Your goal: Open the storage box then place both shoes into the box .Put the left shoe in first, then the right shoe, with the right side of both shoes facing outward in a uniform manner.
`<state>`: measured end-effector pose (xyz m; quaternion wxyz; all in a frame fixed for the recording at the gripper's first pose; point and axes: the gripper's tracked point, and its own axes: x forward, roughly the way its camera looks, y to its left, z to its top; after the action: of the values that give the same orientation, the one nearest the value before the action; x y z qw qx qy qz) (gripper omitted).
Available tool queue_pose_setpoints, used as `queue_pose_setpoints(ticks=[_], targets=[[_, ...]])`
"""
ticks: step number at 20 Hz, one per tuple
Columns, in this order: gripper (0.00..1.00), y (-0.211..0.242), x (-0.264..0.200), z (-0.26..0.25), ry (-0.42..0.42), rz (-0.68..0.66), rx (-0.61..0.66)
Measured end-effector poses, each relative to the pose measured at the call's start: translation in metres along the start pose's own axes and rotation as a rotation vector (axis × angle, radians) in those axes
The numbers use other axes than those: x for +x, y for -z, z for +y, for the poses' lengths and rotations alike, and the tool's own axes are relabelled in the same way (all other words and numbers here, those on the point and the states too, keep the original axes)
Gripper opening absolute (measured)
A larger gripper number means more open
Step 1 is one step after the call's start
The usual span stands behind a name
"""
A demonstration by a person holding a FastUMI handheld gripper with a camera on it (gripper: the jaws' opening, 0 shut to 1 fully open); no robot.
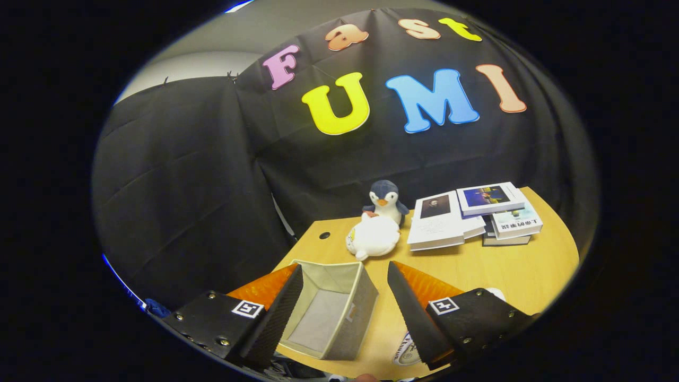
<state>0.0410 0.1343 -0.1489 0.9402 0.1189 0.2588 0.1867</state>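
An open beige fabric storage box [331,313] stands on the wooden table [509,270], with nothing visible inside it. It lies between my two fingers and slightly toward the left one. My gripper [345,273] is open, hovering above the box and holding nothing. A bit of a white shoe [407,353] with a round logo shows under the right finger [411,310], and another white bit [496,292] peeks out behind that finger's mount.
Beyond the box lie a white plush toy [373,236] and a penguin plush [385,200]. Stacked books [475,215] sit at the back right of the table. A small round hole [324,235] marks the tabletop near its left edge.
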Motion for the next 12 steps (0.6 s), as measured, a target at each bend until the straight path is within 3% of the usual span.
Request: queue_pose_setpoints(ticks=[12], targets=[[0.98,0.082,0.007,-0.092,0.146,0.152,0.005]])
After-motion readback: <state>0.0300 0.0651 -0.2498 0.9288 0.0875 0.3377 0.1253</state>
